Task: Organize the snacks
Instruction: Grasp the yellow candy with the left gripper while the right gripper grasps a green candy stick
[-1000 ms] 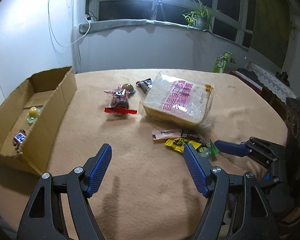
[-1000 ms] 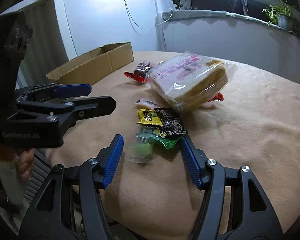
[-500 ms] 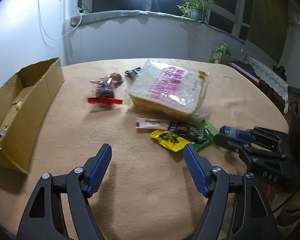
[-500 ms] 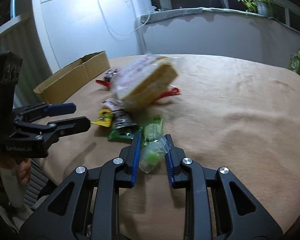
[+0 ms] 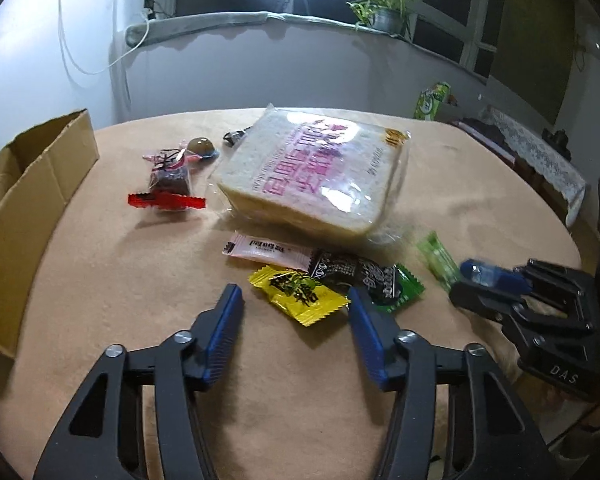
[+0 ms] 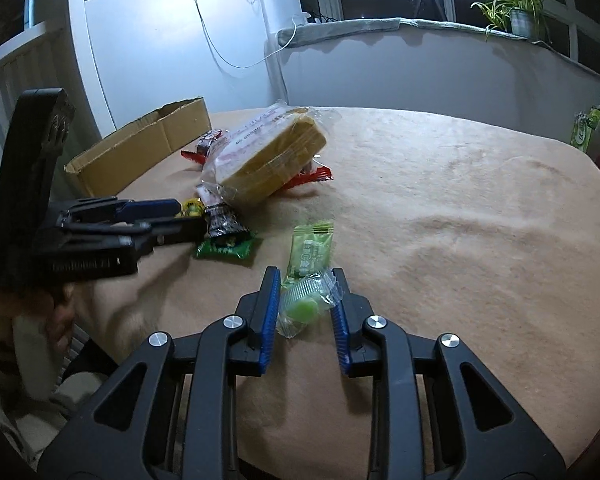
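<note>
The right gripper (image 6: 305, 300) sits low over the table (image 6: 460, 216) with a small clear-wrapped green candy (image 6: 304, 308) between its fingers. The jaws stand a little apart around the wrapper; whether the pads actually pinch it I cannot tell. A green packet (image 6: 311, 248) lies flat just beyond the candy, on the side toward the bread.

The left gripper (image 5: 296, 328) hovers with its jaws wide apart and nothing in them, just short of a yellow candy (image 5: 298, 292). Behind that lie a black packet (image 5: 352, 272), a pink sachet (image 5: 266, 249) and then the big bag of sliced bread (image 5: 316, 176). To the left of the bread sit a red-ended wrapped sweet (image 5: 168, 184) and a brown jelly cup (image 5: 201, 146); further left again is the open cardboard box (image 5: 32, 208).

This looks like the pick-up stage: most snacks lie loose around the bread, outside the box. I'd say the right side needs a firm hold on the green candy, then a carry past the bread to the box. The left could close on the yellow candy, keeping clear of the black packet touching it.
</note>
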`<state>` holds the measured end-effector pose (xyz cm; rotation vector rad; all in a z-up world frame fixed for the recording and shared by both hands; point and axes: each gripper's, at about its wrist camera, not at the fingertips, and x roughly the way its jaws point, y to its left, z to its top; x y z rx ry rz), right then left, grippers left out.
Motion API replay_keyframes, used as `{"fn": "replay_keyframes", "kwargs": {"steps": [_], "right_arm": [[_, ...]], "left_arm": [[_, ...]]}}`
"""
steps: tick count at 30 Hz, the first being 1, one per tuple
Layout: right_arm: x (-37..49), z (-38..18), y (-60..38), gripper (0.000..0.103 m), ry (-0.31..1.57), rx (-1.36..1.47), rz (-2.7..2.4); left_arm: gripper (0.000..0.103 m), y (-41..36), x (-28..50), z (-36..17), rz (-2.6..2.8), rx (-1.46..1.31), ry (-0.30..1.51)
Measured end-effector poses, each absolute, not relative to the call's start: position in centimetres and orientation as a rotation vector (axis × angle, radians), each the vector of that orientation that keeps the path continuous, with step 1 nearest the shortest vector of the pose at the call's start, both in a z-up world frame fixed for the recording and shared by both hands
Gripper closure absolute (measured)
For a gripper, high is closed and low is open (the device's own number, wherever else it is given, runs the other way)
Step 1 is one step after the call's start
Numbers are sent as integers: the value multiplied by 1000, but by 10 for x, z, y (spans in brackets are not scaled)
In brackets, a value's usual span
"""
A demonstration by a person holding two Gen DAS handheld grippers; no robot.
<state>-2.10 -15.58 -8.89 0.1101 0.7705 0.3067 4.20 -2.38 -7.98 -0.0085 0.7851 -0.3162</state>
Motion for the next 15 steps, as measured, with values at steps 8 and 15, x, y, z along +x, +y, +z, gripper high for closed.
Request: {"fn": "replay_keyframes", "kwargs": {"steps": [8,15], "right_arm": [[-32,-88,-162,76,764,73,309],[-38,-87,-160,68,762,39,313]], "left_arm": [[62,-20,45,-80,-303,-4,782],[62,-22,53,-80,-291,4,784]]}}
